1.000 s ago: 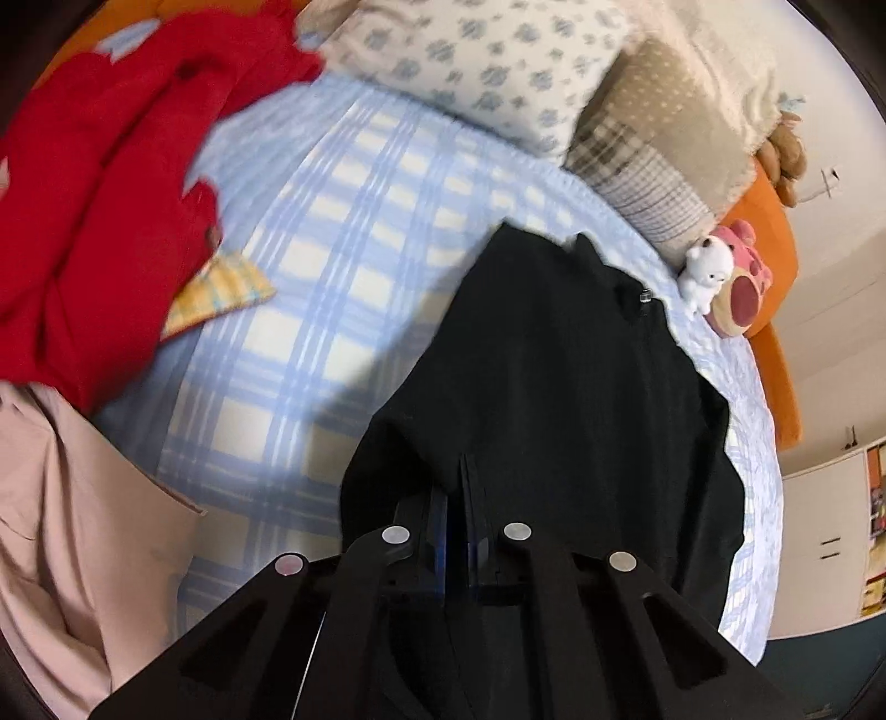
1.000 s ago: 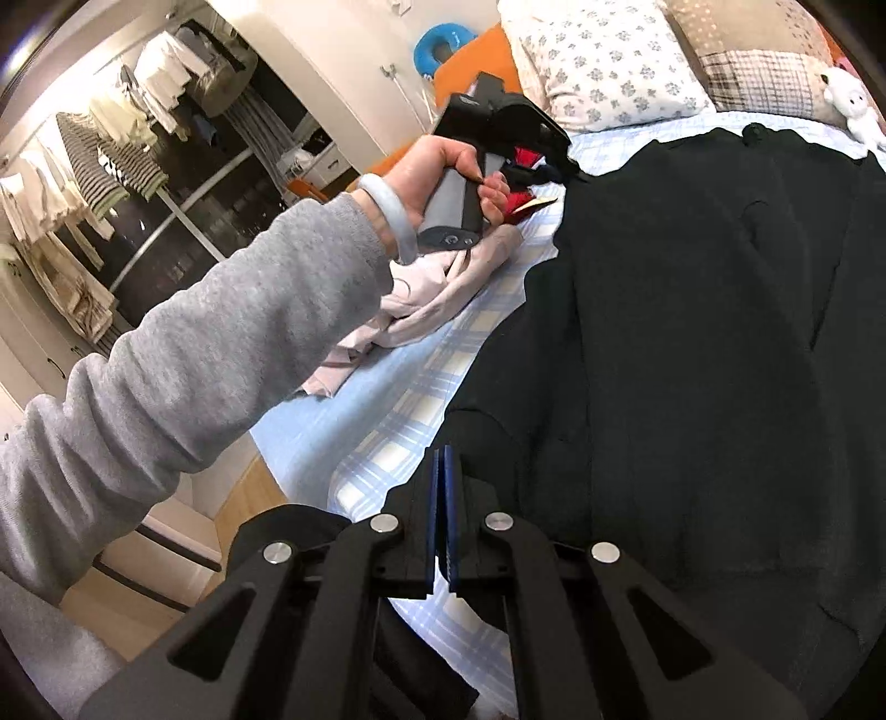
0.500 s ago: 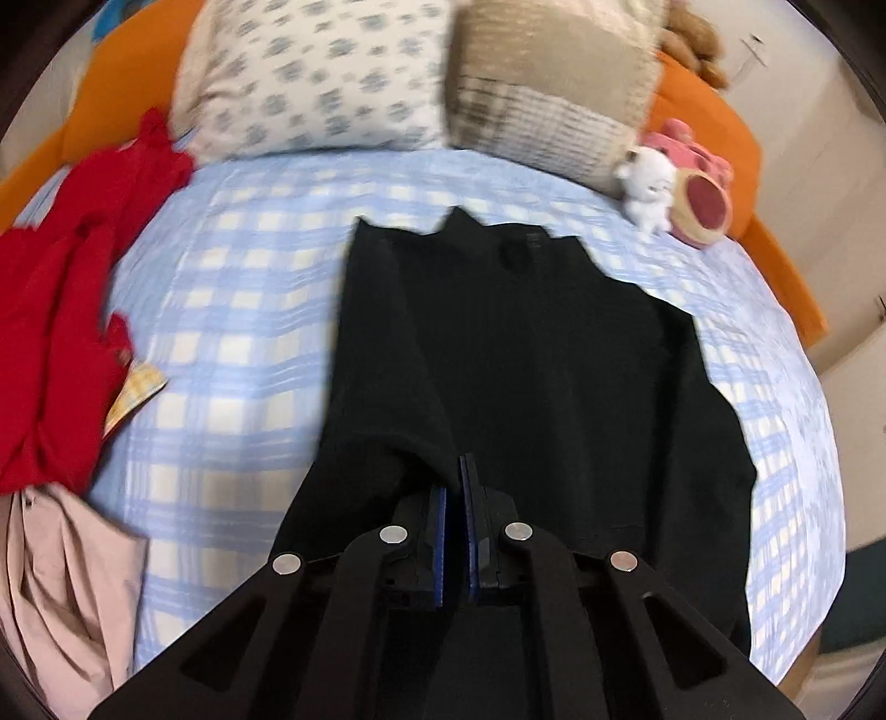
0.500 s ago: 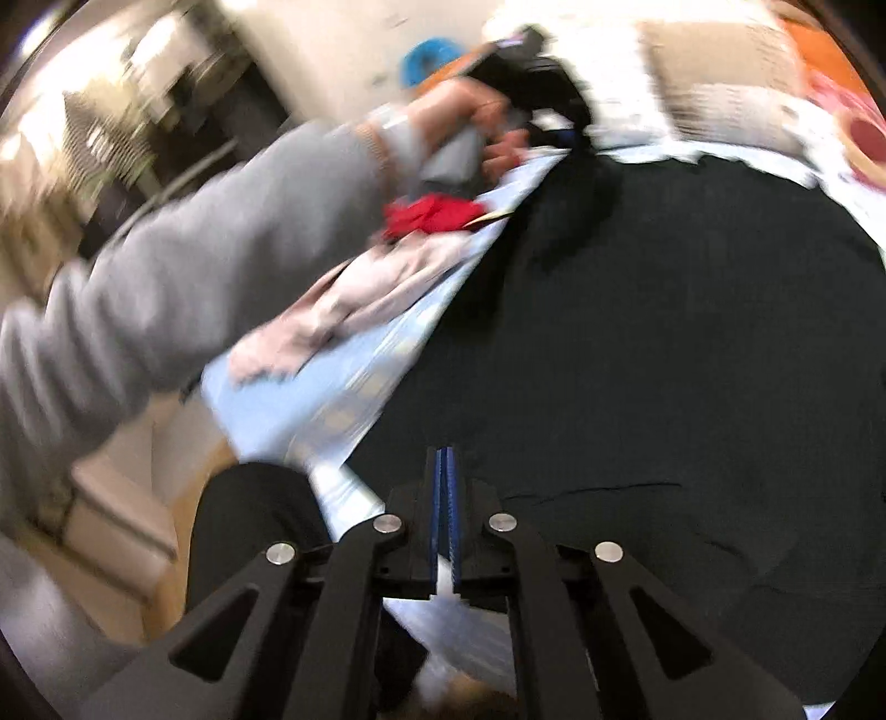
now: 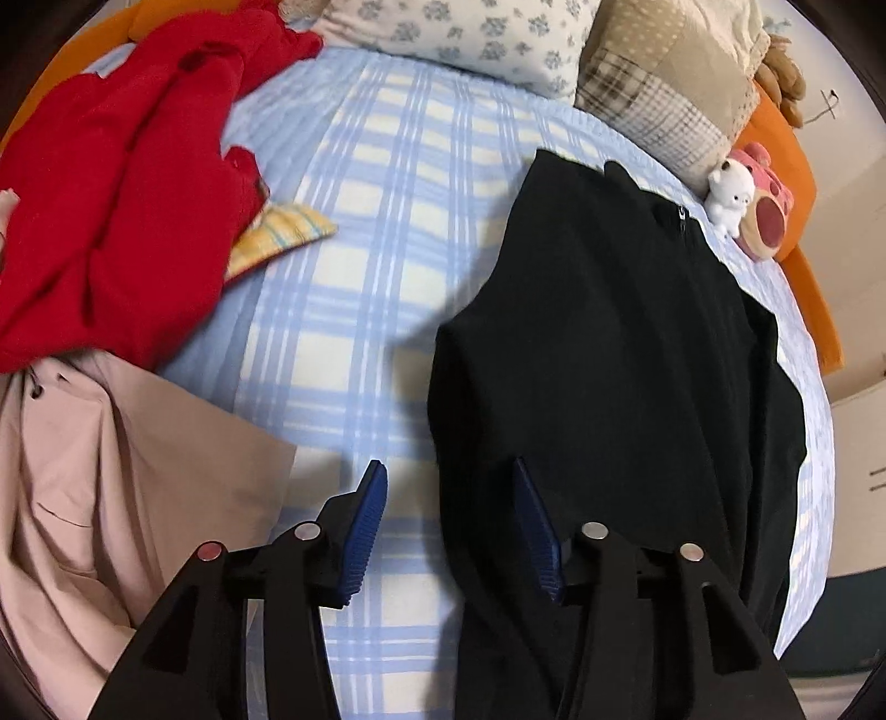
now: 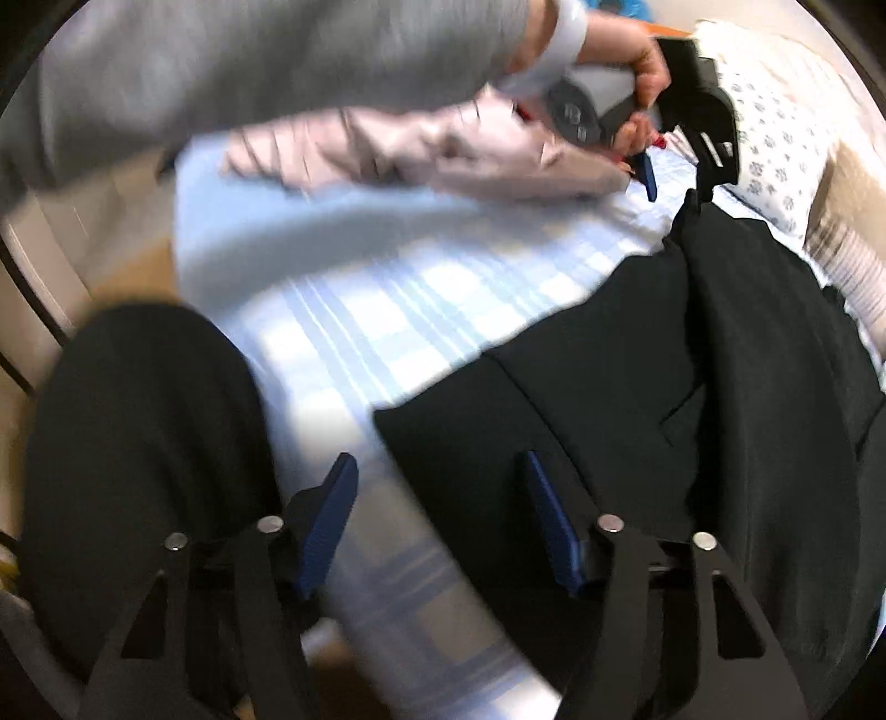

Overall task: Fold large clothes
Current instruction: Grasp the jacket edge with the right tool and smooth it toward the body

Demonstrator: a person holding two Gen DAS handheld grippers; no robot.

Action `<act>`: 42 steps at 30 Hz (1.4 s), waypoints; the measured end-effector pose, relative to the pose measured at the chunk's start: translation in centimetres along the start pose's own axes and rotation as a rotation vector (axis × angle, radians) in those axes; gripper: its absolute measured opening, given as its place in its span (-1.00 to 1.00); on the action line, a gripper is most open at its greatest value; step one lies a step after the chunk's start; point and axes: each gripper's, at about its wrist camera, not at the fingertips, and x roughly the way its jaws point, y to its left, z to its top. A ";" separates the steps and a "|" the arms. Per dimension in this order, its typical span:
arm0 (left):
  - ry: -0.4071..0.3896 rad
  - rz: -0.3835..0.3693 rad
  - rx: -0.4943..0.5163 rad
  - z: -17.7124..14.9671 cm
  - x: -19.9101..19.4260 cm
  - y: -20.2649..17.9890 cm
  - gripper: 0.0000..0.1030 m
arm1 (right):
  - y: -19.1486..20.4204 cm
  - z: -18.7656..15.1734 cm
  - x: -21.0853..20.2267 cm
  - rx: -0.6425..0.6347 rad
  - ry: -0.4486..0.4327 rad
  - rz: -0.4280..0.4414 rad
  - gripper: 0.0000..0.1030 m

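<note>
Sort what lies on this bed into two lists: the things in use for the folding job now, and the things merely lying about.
In use: black garment; left gripper and right gripper, both with jaws open.

Lying about: red garment; pink garment; floral pillow; patchwork pillow; white plush toy.

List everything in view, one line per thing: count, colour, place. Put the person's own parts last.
black garment: 1, black, spread on the bed's right side
red garment: 1, red, far left
pink garment: 1, pale pink, near left
yellow cloth: 1, yellow check, under the red garment's edge
bedsheet: 1, blue-white plaid
pillows: 2, floral white, beige patchwork, at the head
plush toys: 2, white, pink, beside the pillows
left claw: 1, black with blue pads, open
right claw: 1, same, open
</note>
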 end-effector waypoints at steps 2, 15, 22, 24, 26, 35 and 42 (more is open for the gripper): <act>0.000 -0.022 0.009 -0.3 0.4 0.1 0.05 | 0.5 -0.3 0.7 -0.050 0.007 -0.060 0.10; -0.011 -0.171 -0.046 0.5 1.0 1.3 0.36 | 0.0 1.4 1.4 0.019 -0.019 -0.043 -0.81; -0.016 -0.252 -0.103 0.9 2.0 1.6 0.53 | -4.0 1.7 -4.2 0.230 -0.180 0.092 -0.83; -0.023 -0.291 -0.119 1.2 2.3 1.4 0.57 | -5.1 1.5 -5.7 0.267 -0.211 0.111 -0.83; -0.018 -0.305 -0.125 1.4 2.9 0.9 0.58 | -6.1 1.1 -6.9 0.298 -0.233 0.128 -0.83; -0.010 -0.242 -0.180 1.4 4.3 0.8 -0.33 | -9.3 -0.9 -9.0 0.419 -0.286 0.204 -0.83; -0.063 -0.127 -0.173 2.5 0.9 -0.4 -0.80 | -10.0 -2.6 -9.7 0.524 -0.344 0.274 -0.83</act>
